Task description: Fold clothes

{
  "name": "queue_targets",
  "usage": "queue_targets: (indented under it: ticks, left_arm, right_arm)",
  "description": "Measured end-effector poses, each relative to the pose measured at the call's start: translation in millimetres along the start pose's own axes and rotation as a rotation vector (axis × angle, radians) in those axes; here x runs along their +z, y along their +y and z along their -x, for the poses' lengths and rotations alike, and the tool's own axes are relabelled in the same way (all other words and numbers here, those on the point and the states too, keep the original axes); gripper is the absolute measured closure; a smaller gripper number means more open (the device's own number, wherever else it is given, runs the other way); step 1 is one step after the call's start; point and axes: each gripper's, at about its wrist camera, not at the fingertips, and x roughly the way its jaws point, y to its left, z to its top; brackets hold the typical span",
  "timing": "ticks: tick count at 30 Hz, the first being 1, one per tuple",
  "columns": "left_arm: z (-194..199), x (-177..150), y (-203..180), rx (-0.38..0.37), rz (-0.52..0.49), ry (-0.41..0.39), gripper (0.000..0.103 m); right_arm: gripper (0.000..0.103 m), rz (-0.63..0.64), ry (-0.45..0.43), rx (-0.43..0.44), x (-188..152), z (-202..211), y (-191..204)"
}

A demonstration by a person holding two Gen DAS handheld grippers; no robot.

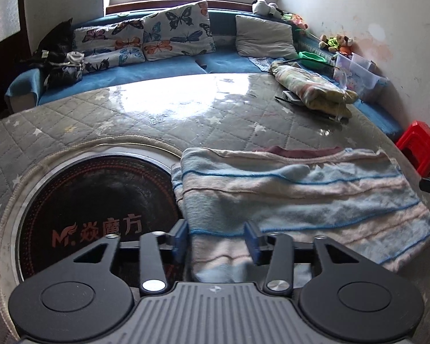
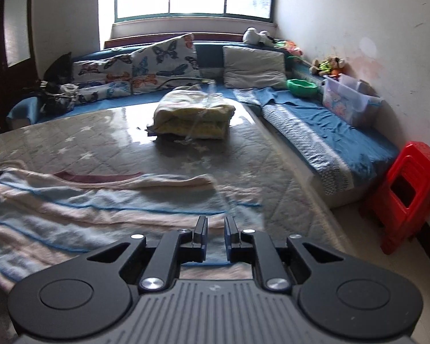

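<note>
Left gripper (image 1: pixel 216 239) low over the near-left edge of the striped sweater (image 1: pixel 301 195), fingers spread wide, nothing pinched. Right gripper (image 2: pixel 216 236) over the sweater's near-right edge, fingers apart by a narrow gap. Sweater lies flat on the quilted table cover (image 1: pixel 157 120), partly over the round black heater plate (image 1: pixel 94 200). Folded blanket (image 2: pixel 195 114) farther back. Red stool (image 2: pixel 407 195) beside table. Clear bin (image 2: pixel 349 103) on sofa; contents unclear.

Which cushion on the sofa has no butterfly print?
The plain grey square cushion at the right end, near the green bowl; the other cushions carry coloured butterflies.
</note>
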Motion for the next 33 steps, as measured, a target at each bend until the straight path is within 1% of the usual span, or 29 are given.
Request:
queue_targets:
  ticks: [2, 4, 6, 7, 12, 14, 17, 20, 26, 27, 29, 31, 33]
  left_arm:
    - [3, -5, -1, 0.009, -0.014, 0.001, 0.054]
    - [6, -11, -1, 0.01, -0.021, 0.0, 0.051]
    - [9, -17, -2, 0.016, -0.03, 0.001, 0.05]
    - [10, -20, -2, 0.018, -0.032, 0.0, 0.05]
    - [18, -34, -3, 0.023, -0.034, -0.011, 0.045]
    - [21, -40, -4, 0.025, -0.037, -0.015, 0.042]
    - [25, -47, -8, 0.027, -0.049, -0.022, 0.037]
    - [30, -54, -10, 0.03, -0.055, -0.028, 0.034]
    - [39, -66, -16, 0.031, -0.066, -0.043, 0.025]
    - [41, -67, -18, 0.032, -0.07, -0.047, 0.022]
    - [44, -71, -21, 0.033, -0.08, -0.056, 0.019]
    - [48, -74, -24, 0.032, -0.088, -0.063, 0.018]
    - [52, -77, -26, 0.03, -0.095, -0.07, 0.013]
  right_arm:
    - [0.091, -0.004, 0.009, 0.016, -4, 2, 6]
    - [0.09, -0.008, 0.02, 0.034, -9, 5, 12]
    - [0.084, -0.003, 0.033, 0.063, -15, 7, 18]
    - [0.083, 0.002, 0.038, 0.073, -18, 9, 22]
    - [0.081, -0.007, 0.045, 0.099, -33, 18, 38]
    - [0.078, -0.019, 0.048, 0.1, -38, 21, 41]
    - [0.076, -0.03, 0.056, 0.094, -45, 25, 46]
    - [0.07, -0.034, 0.06, 0.089, -50, 28, 50]
    - [0.067, -0.036, 0.051, 0.087, -55, 39, 57]
    - [0.065, -0.034, 0.048, 0.086, -57, 41, 58]
    - [0.06, -0.031, 0.044, 0.085, -59, 44, 61]
    - [0.06, -0.029, 0.043, 0.085, -62, 47, 63]
    - [0.059, -0.026, 0.043, 0.086, -65, 50, 66]
